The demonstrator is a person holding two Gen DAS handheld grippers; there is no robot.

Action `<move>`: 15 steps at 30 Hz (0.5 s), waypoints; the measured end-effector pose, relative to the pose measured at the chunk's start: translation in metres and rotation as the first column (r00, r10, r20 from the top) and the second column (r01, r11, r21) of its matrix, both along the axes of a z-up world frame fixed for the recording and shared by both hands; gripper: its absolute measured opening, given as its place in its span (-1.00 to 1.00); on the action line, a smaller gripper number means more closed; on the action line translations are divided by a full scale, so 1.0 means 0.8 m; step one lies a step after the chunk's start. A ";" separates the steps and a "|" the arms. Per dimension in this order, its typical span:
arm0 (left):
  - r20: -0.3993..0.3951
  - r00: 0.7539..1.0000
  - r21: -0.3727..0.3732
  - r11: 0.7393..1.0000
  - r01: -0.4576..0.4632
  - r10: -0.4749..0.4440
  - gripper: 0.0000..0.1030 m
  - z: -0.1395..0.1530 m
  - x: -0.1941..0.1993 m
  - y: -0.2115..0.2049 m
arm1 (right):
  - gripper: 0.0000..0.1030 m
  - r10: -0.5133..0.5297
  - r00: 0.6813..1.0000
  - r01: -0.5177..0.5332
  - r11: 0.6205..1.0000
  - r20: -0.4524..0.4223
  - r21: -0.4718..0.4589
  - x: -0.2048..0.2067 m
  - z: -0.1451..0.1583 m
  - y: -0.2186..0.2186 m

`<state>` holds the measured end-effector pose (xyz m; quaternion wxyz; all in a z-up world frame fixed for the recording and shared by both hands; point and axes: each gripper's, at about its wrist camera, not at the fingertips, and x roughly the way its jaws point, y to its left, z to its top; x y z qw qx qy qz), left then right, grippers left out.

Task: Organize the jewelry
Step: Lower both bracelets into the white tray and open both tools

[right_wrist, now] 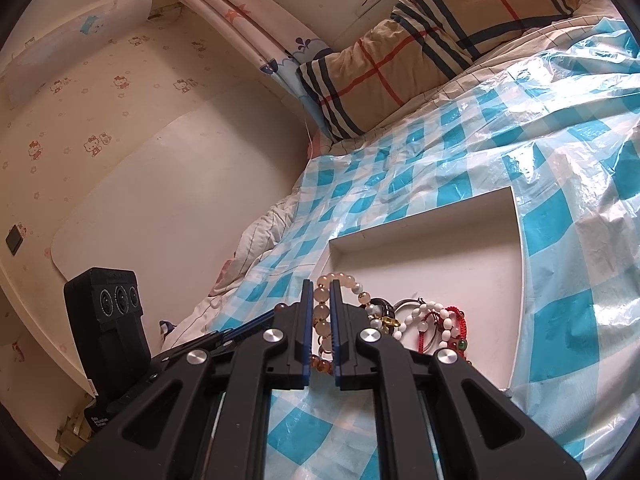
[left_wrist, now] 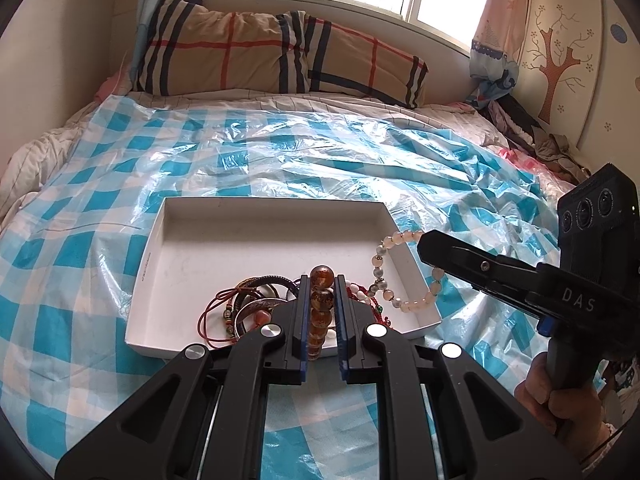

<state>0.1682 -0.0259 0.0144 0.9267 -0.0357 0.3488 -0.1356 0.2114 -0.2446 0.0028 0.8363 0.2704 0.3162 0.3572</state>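
Left tongs [left_wrist: 323, 312]: clamped on one amber bead bracelet of large brown glassy beads [left_wrist: 321, 300], held over the tray's near edge.
Right tongs [right_wrist: 321, 316]: clamped on one pale pink round-bead bracelet [right_wrist: 322, 312], over the tray's corner.
Shallow white rectangular cardboard tray [left_wrist: 256, 236]: one, ahead of both tongs, on the bed's blue-checked plastic sheet [left_wrist: 100, 208].
Tray contents: a tangled heap of bracelets [left_wrist: 248, 304] beneath the tongs; count unclear.
Plaid pillows [left_wrist: 224, 48]: two, far beyond.

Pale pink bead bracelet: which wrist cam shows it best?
Left wrist view. The pale pink bead bracelet hangs there as a nearly full loop from the right gripper, above the white tray. The right wrist view shows only a few of its beads between that gripper's fingers.
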 end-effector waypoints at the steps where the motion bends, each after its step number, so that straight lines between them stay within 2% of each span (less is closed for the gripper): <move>1: 0.001 1.000 0.000 1.000 0.001 -0.001 -0.80 0.000 0.001 0.000 | -0.83 0.000 1.000 0.000 1.000 -0.001 -0.001 0.001 -0.001 0.000; 15: 0.000 1.000 -0.003 1.000 0.001 -0.001 -0.80 -0.001 0.005 0.000 | -0.83 -0.009 1.000 0.009 1.000 -0.011 -0.012 0.003 -0.008 0.001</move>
